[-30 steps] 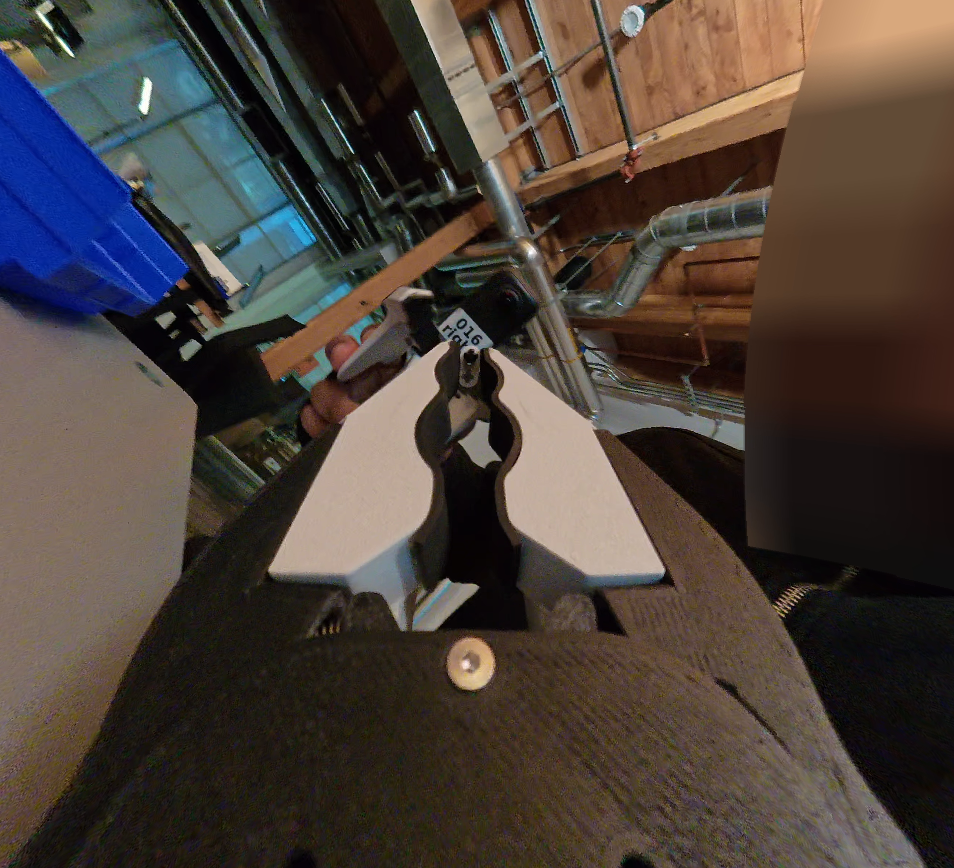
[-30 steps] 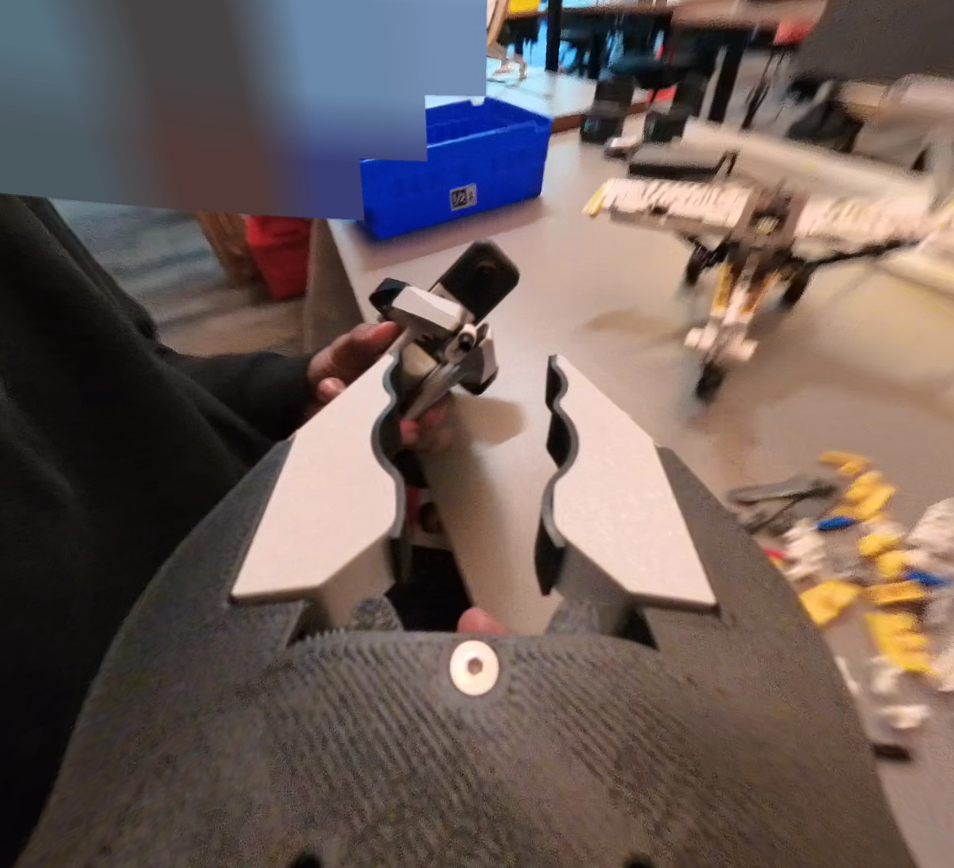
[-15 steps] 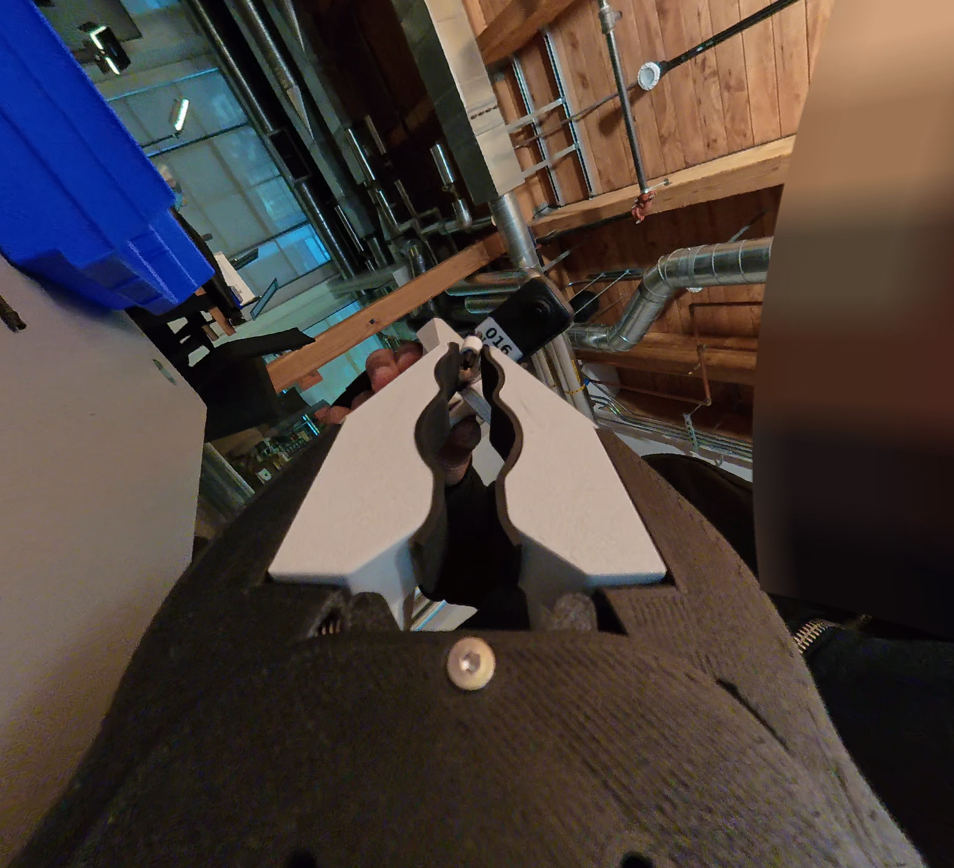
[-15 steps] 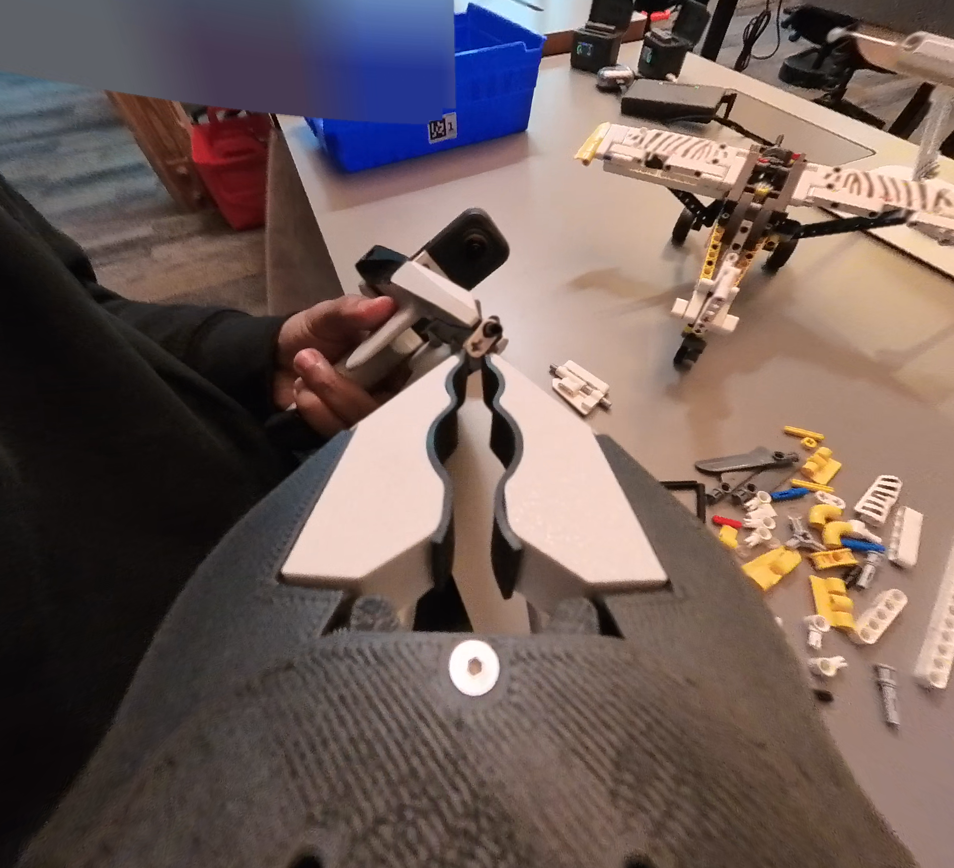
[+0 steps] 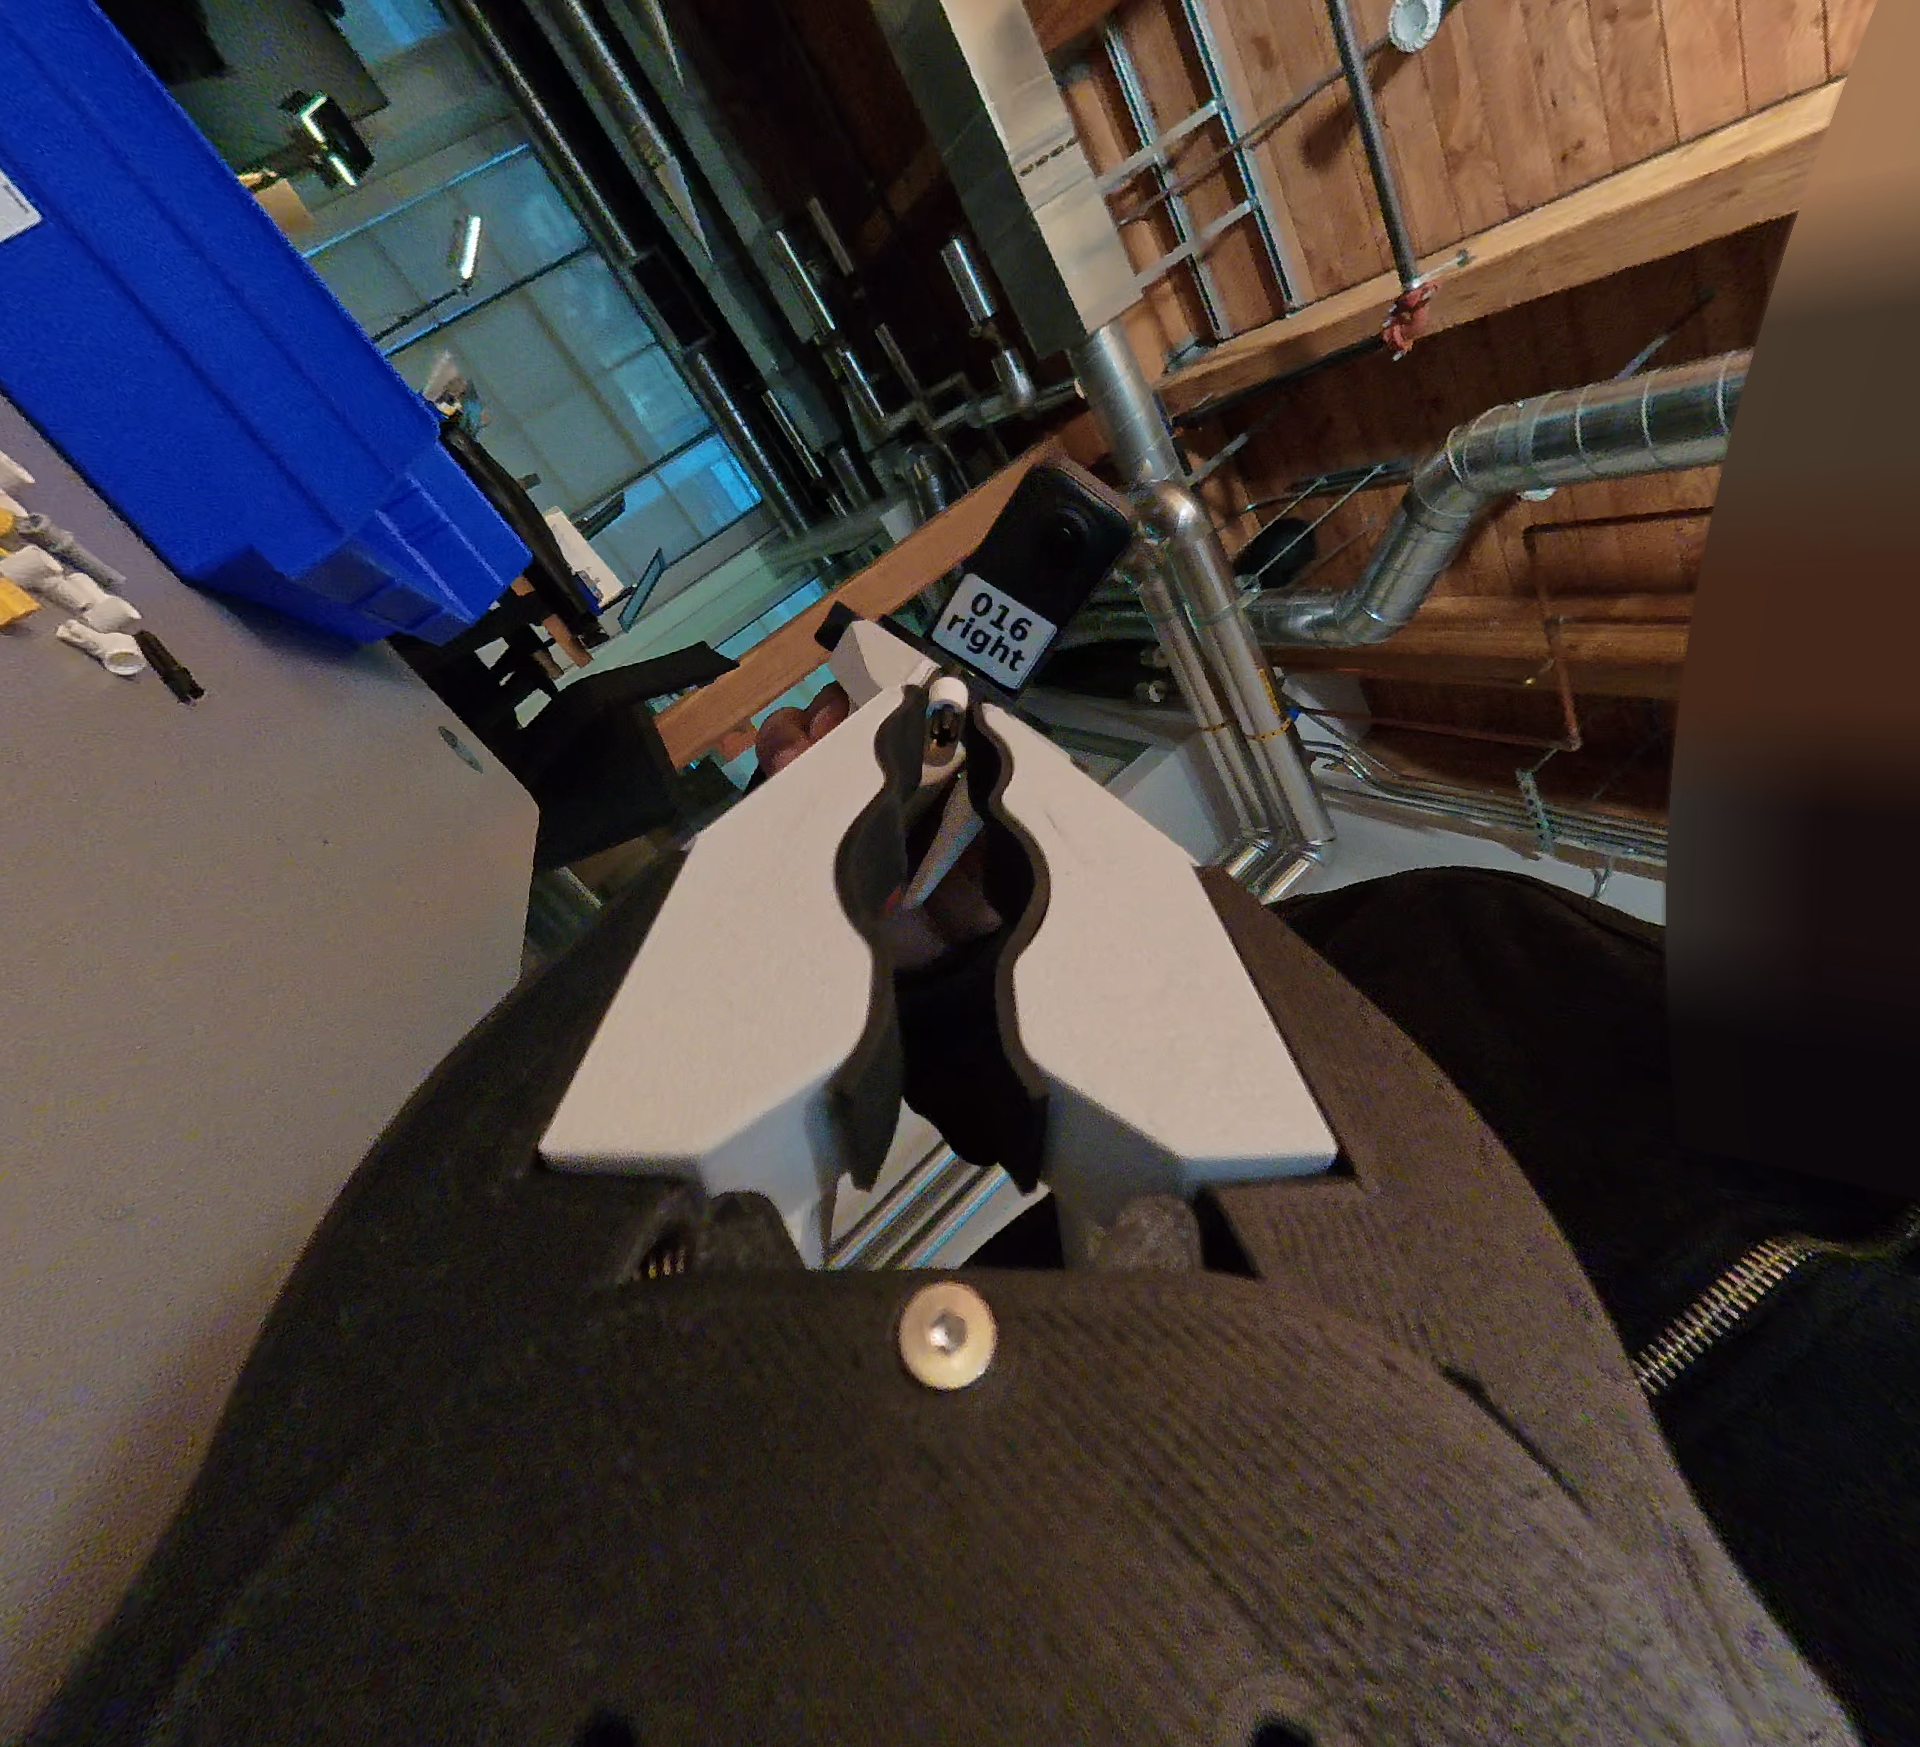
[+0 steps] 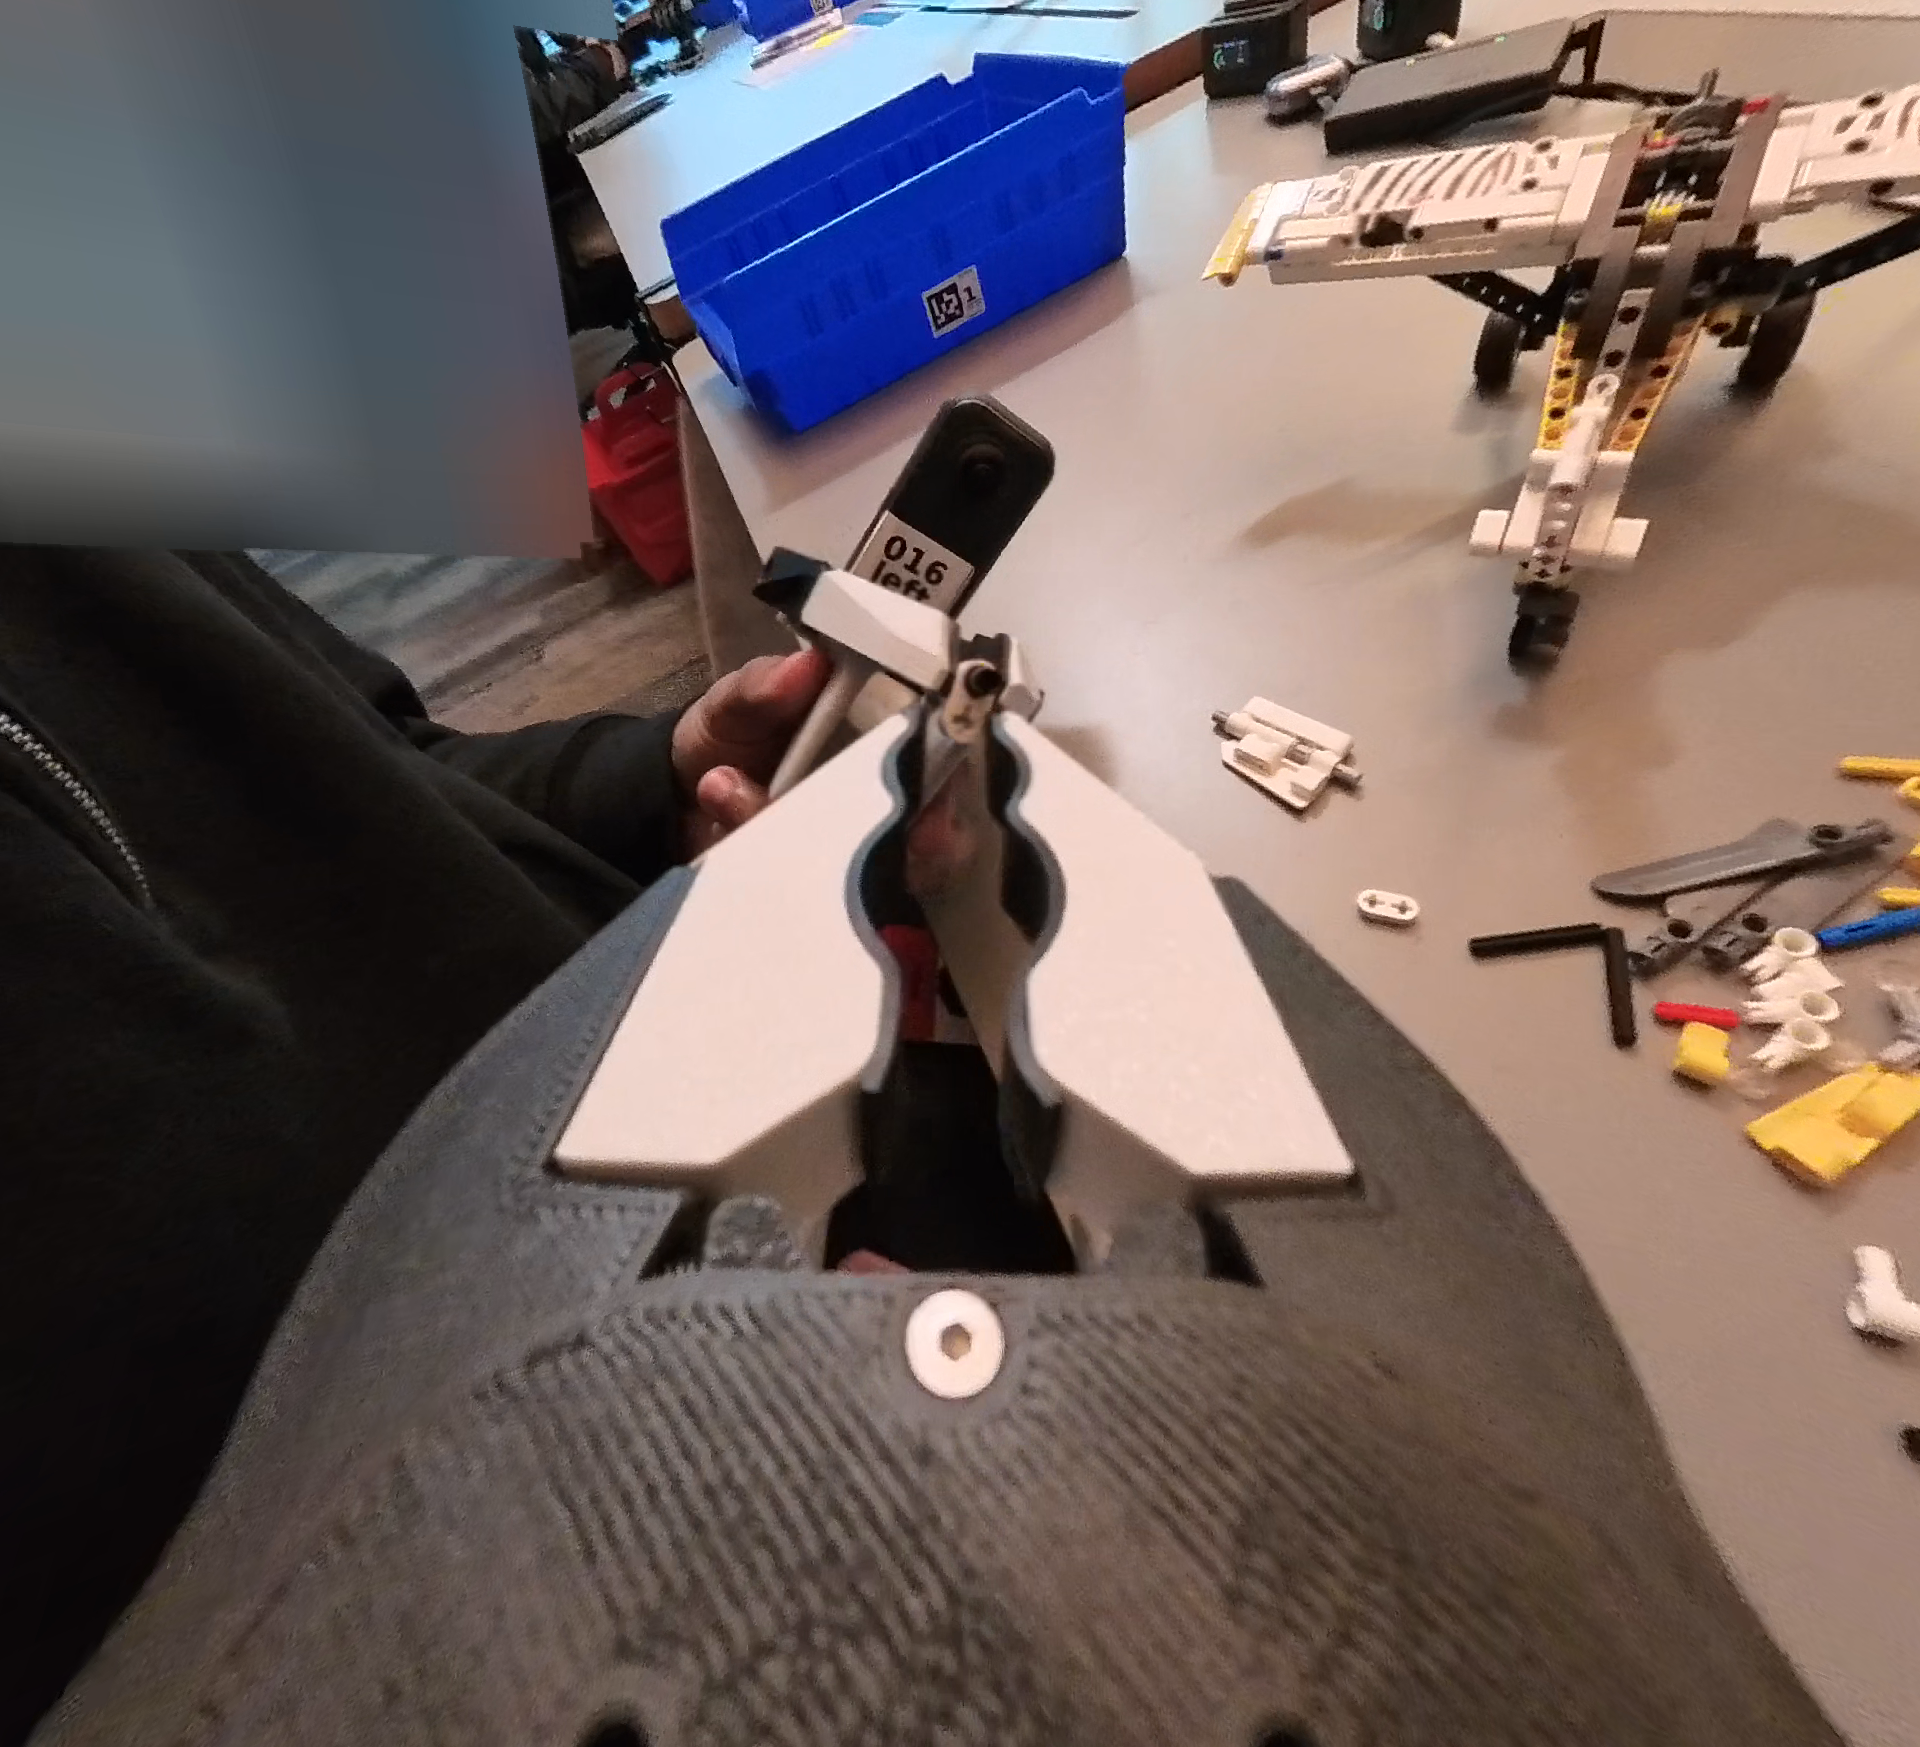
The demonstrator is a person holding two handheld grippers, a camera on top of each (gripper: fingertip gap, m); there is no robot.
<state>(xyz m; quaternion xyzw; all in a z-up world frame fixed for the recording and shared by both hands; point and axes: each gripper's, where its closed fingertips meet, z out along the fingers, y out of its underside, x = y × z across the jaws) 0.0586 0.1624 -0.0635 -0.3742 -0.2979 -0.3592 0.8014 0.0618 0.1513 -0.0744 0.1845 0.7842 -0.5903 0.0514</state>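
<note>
Here the left gripper point(image 5: 940, 729) and the right gripper point(image 6: 971, 710) are both clenching opposite ends of one small white connector piece point(image 6: 968, 698), its dark hole facing the right camera, held in the air over the grey table point(image 6: 1195, 471). Only the right wrist view is showing the toy plane point(image 6: 1579, 243) and loose bricks point(image 6: 1787, 1001); the left is showing ceiling ducts point(image 5: 1507, 492). Both are showing the blue bin point(image 6: 904, 243).

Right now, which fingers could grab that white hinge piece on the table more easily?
Probably the right fingers: they point down toward the table, with the white hinge piece just ahead. The left fingers point up at the ceiling pipes.
</note>
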